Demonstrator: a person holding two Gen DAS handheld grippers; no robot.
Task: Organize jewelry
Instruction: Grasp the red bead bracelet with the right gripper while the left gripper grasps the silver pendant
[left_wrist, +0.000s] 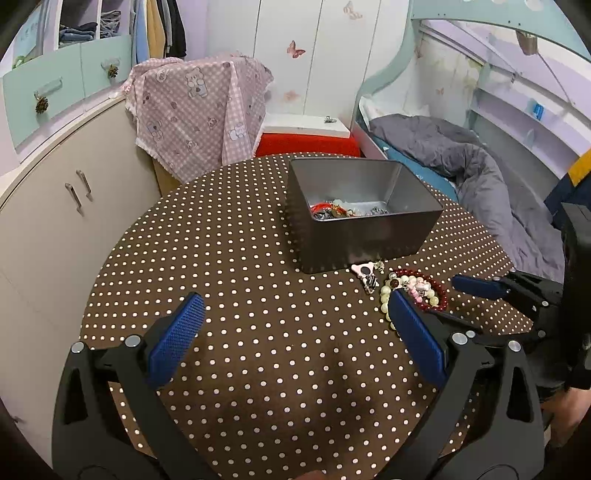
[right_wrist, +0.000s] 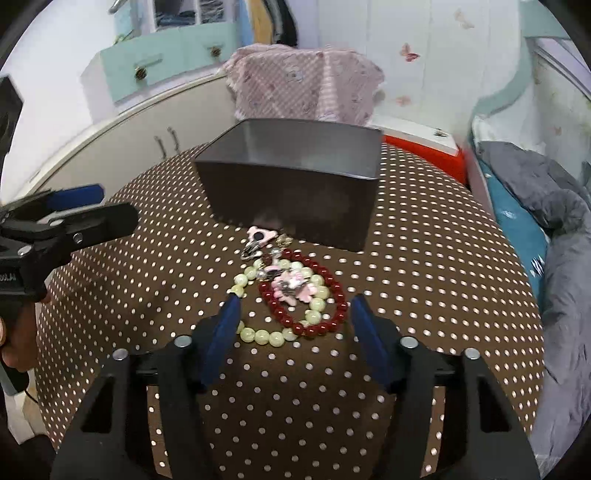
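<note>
A grey metal box (left_wrist: 373, 236) stands on the brown polka-dot table (left_wrist: 229, 258) with several jewelry pieces (left_wrist: 343, 210) inside. In front of it lie a dark red bead bracelet (right_wrist: 314, 291), a pale green bead bracelet (right_wrist: 266, 334), pink charms (right_wrist: 295, 288) and a pink clip (right_wrist: 260, 234). My right gripper (right_wrist: 295, 306) is open, its fingers on either side of the two bracelets. My left gripper (left_wrist: 295, 306) is open and empty over bare cloth, left of the jewelry. The bracelets also show in the left wrist view (left_wrist: 424, 291).
A beige cabinet (left_wrist: 55, 229) stands left of the table. A pink checked cloth (left_wrist: 192, 110) covers something behind it, beside a red and white box (left_wrist: 306, 136). A bed with a grey quilt (left_wrist: 480, 173) runs along the right.
</note>
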